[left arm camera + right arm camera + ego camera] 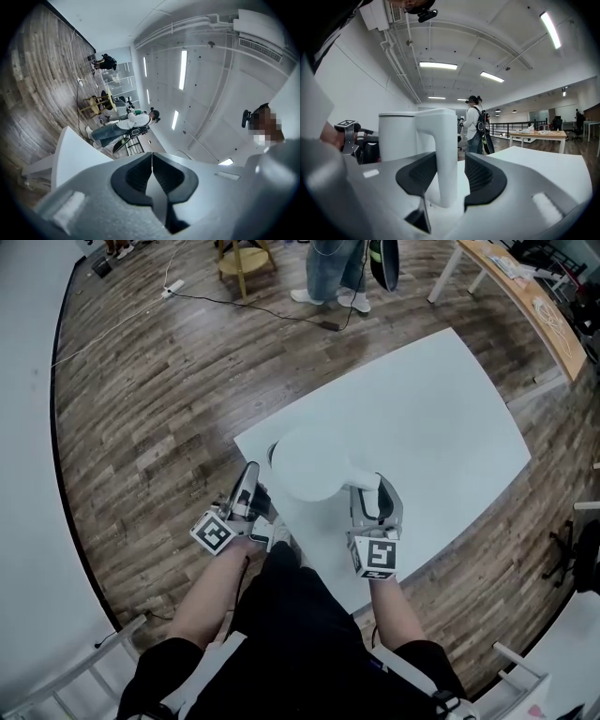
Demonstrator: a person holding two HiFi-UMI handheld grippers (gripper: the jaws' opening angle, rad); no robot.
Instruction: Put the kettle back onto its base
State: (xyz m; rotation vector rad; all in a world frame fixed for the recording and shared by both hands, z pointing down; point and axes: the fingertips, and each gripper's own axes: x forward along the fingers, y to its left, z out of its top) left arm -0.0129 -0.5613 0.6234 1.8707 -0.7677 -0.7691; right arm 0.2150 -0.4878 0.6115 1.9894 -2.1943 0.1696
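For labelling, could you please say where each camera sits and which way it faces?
Head view: on the head, steeply down at white rectangular table, white plastic kettle; forearms, left gripper, right gripper show.
Left gripper view: on it, tilted up at ceiling; shut jaws show.
Right gripper view: on it, level at kettle's handle between open jaws.
Head, right gripper views share the kettle.

On my feed the right gripper [450,164] has its jaws spread, and the white kettle [396,136] stands dead ahead on the white table [543,164]. The kettle's handle [444,140] rises upright between the jaws, and the right-hand pad stands clear of it. Beyond the kettle, to its right, a person [474,123] with a backpack stands on the floor. Further right is a wooden desk [539,135].
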